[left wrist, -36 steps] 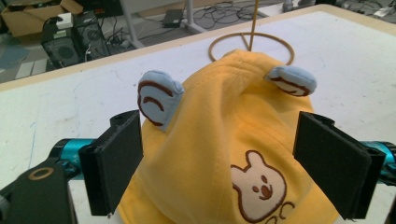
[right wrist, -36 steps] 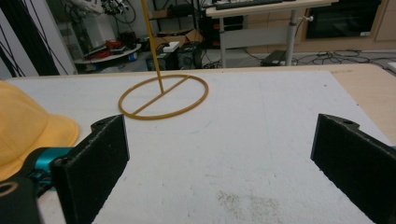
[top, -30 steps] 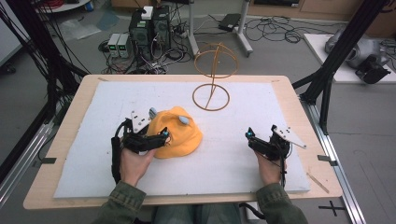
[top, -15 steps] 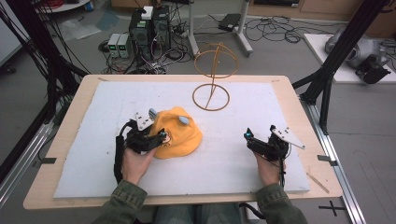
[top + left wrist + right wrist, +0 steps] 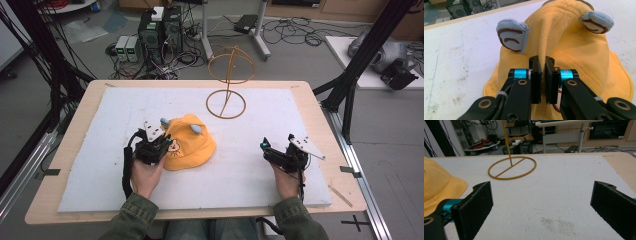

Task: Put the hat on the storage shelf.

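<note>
At frame centre, your left gripper point(image 5: 543, 75) has just closed, pinching a fold of the hat point(image 5: 571, 47). That fold hides the pads. Your right gripper point(image 5: 541, 202) gapes wide, jaw tips cut off below.

Hat point(image 5: 574, 52) brim cut off at right edge; stand point(image 5: 511, 167) top cropped in right gripper view

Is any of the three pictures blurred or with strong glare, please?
High view: even light, slightly soft, no glare. Left gripper view: yellow hat sharp, left gripper nearest parts soft. Right gripper view: wire stand clear, background soft.
</note>
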A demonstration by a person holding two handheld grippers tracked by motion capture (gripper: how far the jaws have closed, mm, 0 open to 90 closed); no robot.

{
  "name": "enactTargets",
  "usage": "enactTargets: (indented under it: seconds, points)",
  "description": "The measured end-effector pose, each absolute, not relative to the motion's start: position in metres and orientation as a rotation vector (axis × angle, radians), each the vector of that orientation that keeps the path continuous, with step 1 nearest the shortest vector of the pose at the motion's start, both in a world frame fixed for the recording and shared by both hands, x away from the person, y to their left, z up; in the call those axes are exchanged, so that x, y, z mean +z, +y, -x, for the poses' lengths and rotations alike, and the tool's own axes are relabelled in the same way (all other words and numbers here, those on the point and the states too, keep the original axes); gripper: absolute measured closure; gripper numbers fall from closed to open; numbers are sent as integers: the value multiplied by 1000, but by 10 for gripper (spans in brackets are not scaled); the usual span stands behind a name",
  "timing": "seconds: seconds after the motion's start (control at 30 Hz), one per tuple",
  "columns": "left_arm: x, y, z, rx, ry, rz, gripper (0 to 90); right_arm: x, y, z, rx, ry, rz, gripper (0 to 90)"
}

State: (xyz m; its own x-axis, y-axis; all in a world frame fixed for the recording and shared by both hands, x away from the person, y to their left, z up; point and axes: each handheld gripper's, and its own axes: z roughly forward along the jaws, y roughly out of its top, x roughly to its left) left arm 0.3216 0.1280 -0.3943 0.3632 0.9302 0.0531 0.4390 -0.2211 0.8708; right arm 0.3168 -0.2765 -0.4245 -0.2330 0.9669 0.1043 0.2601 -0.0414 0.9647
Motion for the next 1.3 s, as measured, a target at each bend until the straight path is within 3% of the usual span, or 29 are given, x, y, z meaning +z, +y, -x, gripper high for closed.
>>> enactTargets:
  seconds: [0.4,0.83,1.3]
  points:
    - [-396,131,-318,808,1176,-1769,859,-424,-275,-317,1319,1552,-1329,39]
    - [-386,138,-306,896,1042,-1629,868,-424,-276,-318,1319,1543,-1329,42]
    - [-334,147,-307,996,893,-1340,870,-425,-270,-322,1343,1554,-1328,45]
